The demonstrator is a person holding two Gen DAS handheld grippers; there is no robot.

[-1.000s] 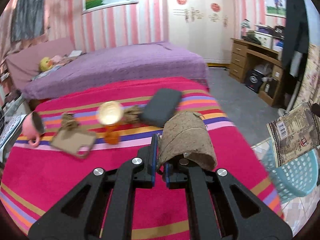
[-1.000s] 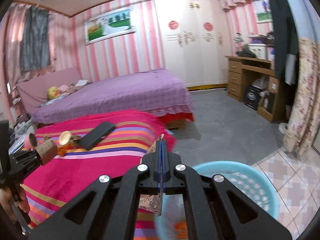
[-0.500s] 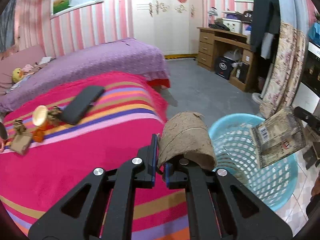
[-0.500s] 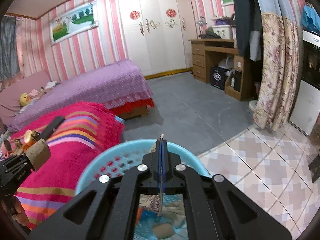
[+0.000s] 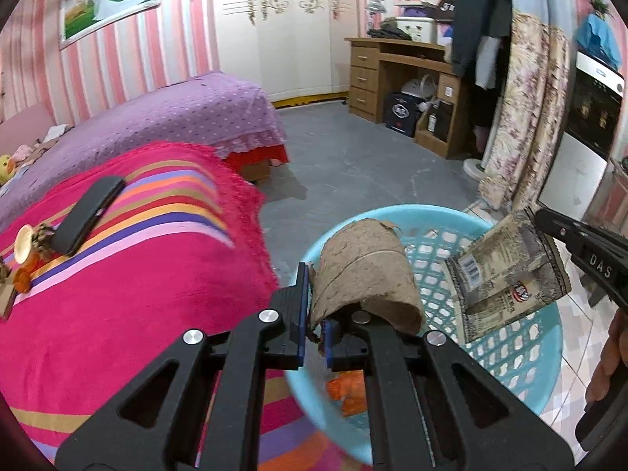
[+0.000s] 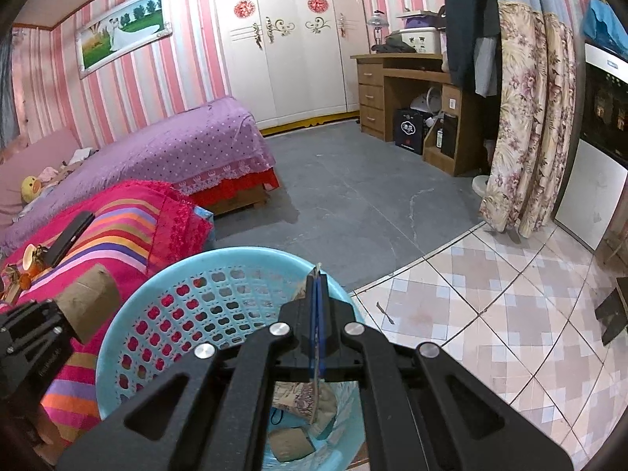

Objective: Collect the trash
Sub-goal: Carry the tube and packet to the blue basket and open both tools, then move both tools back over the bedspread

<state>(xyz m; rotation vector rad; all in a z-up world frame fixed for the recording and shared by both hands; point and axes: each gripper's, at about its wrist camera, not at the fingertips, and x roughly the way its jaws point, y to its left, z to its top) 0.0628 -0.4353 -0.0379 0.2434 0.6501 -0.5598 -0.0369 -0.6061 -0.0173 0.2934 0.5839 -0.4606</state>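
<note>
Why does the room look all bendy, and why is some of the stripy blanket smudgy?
Both wrist views are fisheye, so the wardrobe and the curtain bow outward, with dark corners. In the left wrist view the striped blanket edge and the blue basket near rim smear from motion; the cardboard tube stays sharp. The right wrist view looks crisp throughout.

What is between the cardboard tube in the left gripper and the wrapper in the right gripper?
In the left wrist view, only the blue basket's lattice wall shows between the cardboard tube and the wrapper; both hang above its opening, apart.
</note>
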